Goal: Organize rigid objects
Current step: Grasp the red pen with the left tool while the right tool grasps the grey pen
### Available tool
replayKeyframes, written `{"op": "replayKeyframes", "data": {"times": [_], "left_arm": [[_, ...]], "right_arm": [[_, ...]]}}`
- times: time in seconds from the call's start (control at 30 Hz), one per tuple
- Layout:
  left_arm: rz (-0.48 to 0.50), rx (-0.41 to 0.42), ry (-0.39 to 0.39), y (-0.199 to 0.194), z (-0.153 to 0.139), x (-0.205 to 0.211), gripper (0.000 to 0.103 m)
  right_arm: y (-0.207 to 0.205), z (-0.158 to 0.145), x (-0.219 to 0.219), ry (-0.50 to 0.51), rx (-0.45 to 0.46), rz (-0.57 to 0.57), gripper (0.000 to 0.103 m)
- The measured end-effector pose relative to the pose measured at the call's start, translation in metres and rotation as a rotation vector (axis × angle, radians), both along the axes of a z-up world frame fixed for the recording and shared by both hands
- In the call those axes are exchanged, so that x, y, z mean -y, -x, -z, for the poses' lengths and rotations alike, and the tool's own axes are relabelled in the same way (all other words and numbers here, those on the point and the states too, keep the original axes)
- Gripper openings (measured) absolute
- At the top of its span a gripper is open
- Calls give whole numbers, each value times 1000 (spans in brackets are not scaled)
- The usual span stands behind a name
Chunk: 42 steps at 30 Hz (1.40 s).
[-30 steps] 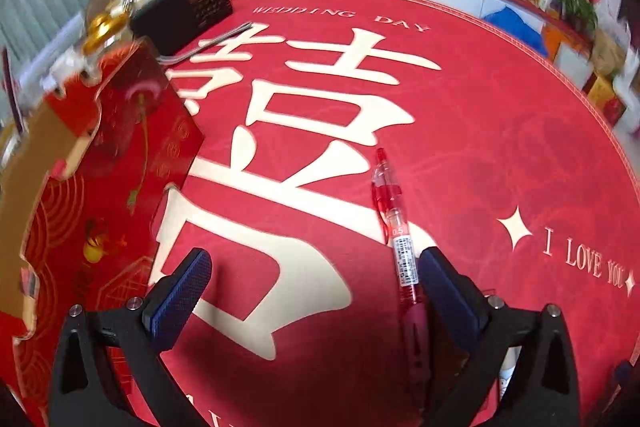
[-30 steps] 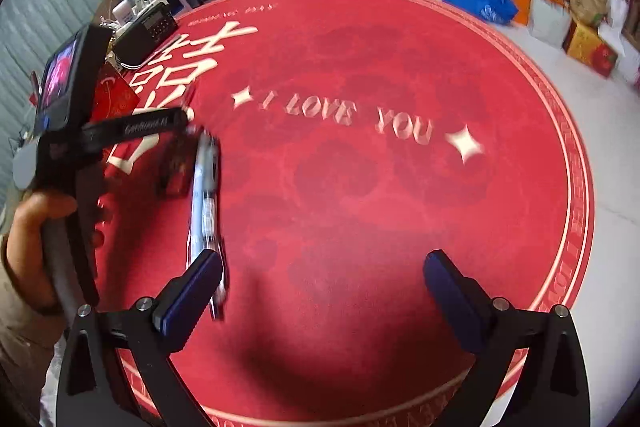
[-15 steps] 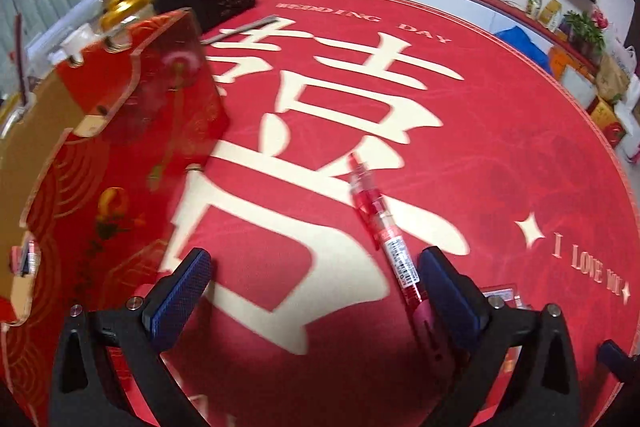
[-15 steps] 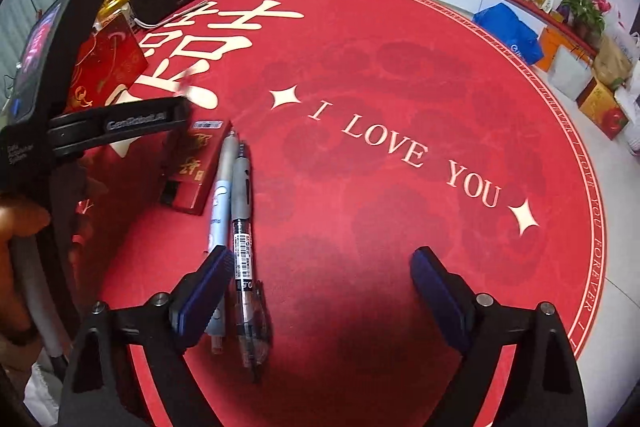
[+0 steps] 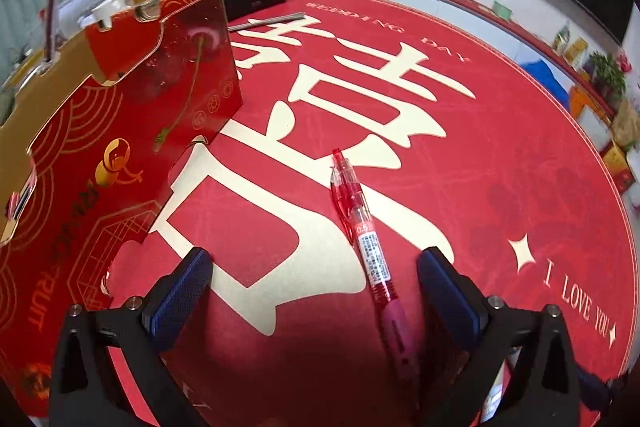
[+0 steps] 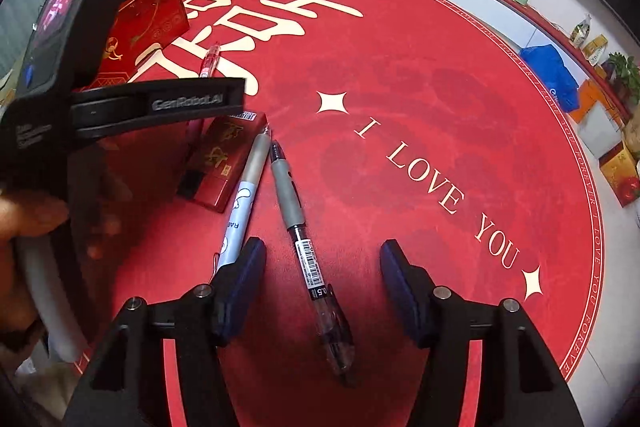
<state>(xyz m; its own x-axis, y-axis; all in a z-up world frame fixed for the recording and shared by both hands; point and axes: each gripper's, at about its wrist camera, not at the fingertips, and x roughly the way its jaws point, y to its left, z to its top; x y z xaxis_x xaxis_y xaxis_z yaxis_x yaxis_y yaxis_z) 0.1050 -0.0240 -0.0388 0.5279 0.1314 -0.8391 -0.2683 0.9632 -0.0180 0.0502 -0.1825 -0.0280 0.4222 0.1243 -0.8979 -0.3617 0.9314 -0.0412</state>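
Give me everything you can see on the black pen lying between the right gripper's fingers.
The black pen is a retractable gel pen with a clear, dark-tinted plastic barrel, a grey rubber grip, a white barcode label and a "0.5" mark. It lies flat on the red mat, tip pointing away from the camera, clicker end nearest. It sits between the right gripper's jaws, which have just been closing but do not touch it. Its tip lies close to the light blue pen.
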Motion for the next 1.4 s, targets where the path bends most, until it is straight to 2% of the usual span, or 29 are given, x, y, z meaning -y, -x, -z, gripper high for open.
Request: {"op": "replayKeyframes", "data": {"times": [0.03, 0.07, 0.17, 0.2, 0.23, 0.27, 0.3, 0.33, 0.37, 0.4, 0.5, 0.77, 0.87, 1.07, 1.4], "left_arm": [[-7, 4, -2, 0, 1, 1, 103], [-1, 4, -2, -1, 1, 2, 103], [103, -6, 4, -4, 1, 13, 101], [141, -4, 3, -3, -1, 17, 93], [185, 6, 3, -1, -3, 22, 81], [226, 8, 2, 1, -6, 27, 75], [269, 7, 8, 2, -8, 31, 56], [293, 1, 6, 4, -11, 33, 26], [311, -8, 14, 5, -12, 34, 13], [324, -26, 40, 6, -13, 33, 10], [323, -45, 110, 16, -18, 25, 10], [300, 33, 113, 65, -44, 11, 10], [289, 74, 80, 88, -57, 12, 10], [262, 110, 20, 119, -64, 17, 10], [216, 119, -4, 152, -65, 9, 10]], "right_arm": [[2, -1, 0, -5, 9, -2, 47], [4, -2, -1, -7, 14, -3, 24], [6, -3, -4, -7, 15, -9, 13], [7, -3, -3, -14, 15, -5, 11], [7, -4, 0, -28, 10, 9, 11], [7, -4, 3, -42, 3, 25, 11], [8, -5, 8, -62, -8, 44, 11], [9, -6, 11, -83, -17, 57, 11], [11, -7, 16, -110, -25, 72, 11], [13, -8, 20, -128, -26, 85, 11], [22, -14, 32, -171, -15, 125, 11], [35, -27, 54, -342, -31, 198, 11], [40, -31, 54, -348, -18, 204, 11], [52, -38, 48, -360, 4, 204, 11], [70, -41, 23, -334, 8, 142, 11]]}}
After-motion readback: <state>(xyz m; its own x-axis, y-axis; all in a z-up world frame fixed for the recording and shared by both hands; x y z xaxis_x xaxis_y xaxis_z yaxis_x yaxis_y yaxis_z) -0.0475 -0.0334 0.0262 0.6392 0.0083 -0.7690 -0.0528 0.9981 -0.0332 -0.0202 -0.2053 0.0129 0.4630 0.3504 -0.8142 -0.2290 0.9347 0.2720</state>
